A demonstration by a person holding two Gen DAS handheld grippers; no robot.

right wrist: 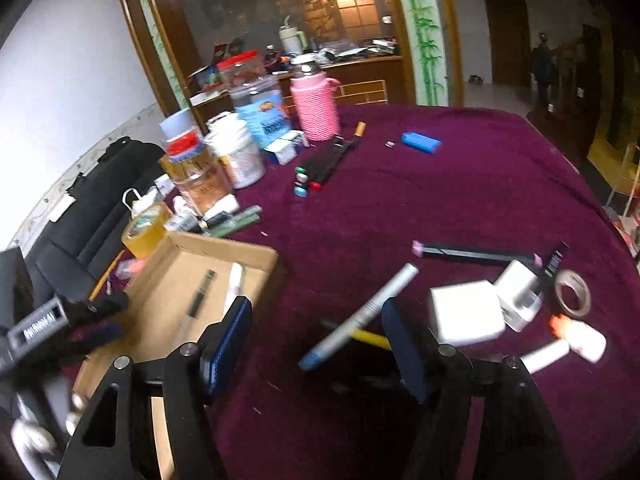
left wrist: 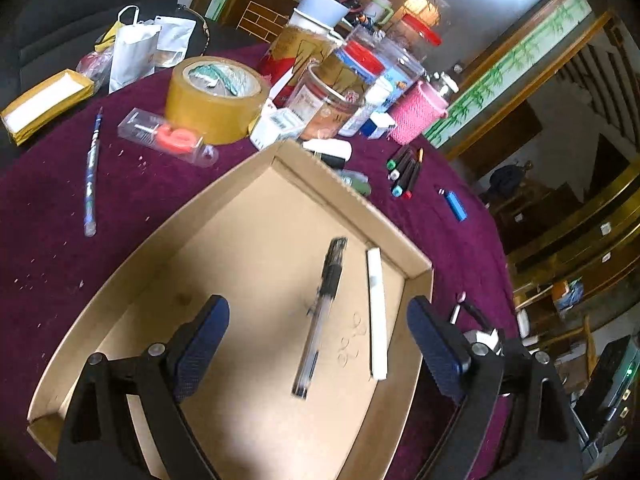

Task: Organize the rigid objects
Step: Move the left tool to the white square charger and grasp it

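Starting at the left of the left wrist view: noting a blue pencil (left wrist: 91,176) lying loose on the purple cloth (left wrist: 48,264), well apart from the cardboard tray (left wrist: 224,208). Holding the left gripper (left wrist: 318,320) low in the middle of that view, above the tray floor, jaws standing wide apart and pressing on nothing. Finding a black pen (left wrist: 320,320) and, just to its right, a white marker (left wrist: 378,312) already lying in the tray, side by side near its right wall. Passing a bundle of capped markers (left wrist: 404,174) and a blue lighter (left wrist: 456,205) further right on the cloth. Moving to the right wrist view: seeing the tray at lower left, then holding the right gripper (right wrist: 316,312) at bottom centre with its jaws apart too, clamping nothing. Judging the silver marker with a blue cap (right wrist: 360,316), lying slantwise across a yellow pen (right wrist: 372,338) just ahead of the jaws, to be light, stiff and smooth-barrelled, so likely rolling or slipping if pinched near an end; favouring a hold across the mid-barrel, jaws square to its length. Further right, judging the white box (right wrist: 466,316) light and rigid, best taken across its flat faces, and leaving the tape ring (right wrist: 574,292) and glue bottle (right wrist: 580,340) at far right.
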